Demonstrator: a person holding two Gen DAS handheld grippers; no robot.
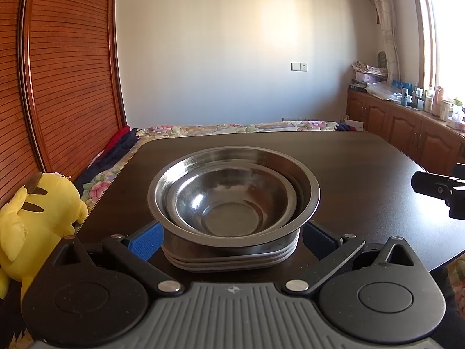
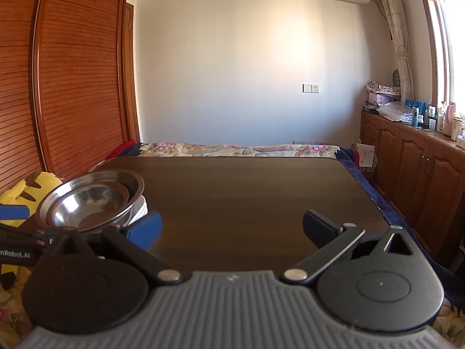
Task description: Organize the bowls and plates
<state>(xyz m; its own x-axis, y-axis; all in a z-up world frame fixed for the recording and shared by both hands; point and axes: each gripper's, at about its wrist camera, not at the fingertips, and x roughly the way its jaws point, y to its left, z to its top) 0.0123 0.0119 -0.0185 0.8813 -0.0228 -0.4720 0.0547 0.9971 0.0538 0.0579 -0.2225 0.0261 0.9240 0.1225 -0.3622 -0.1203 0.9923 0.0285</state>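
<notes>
In the left wrist view, the left gripper (image 1: pixel 231 237) is spreading its blue-padded fingers (image 1: pixel 146 240) wide on either side of a stack of dishes on the dark table (image 1: pixel 363 160); whether the pads are touching it is unclear. A small steel bowl (image 1: pixel 229 200) is nesting inside a larger steel bowl (image 1: pixel 308 186), both shiny and reflecting window light, sitting on a pile of grey plates (image 1: pixel 226 257). A yellow plush toy (image 1: pixel 37 215) is lying off the table's left edge.

In the right wrist view, the right gripper (image 2: pixel 232 231) is hovering over bare tabletop, fingers wide apart and holding nothing. The nested bowls are showing at the far left.
</notes>
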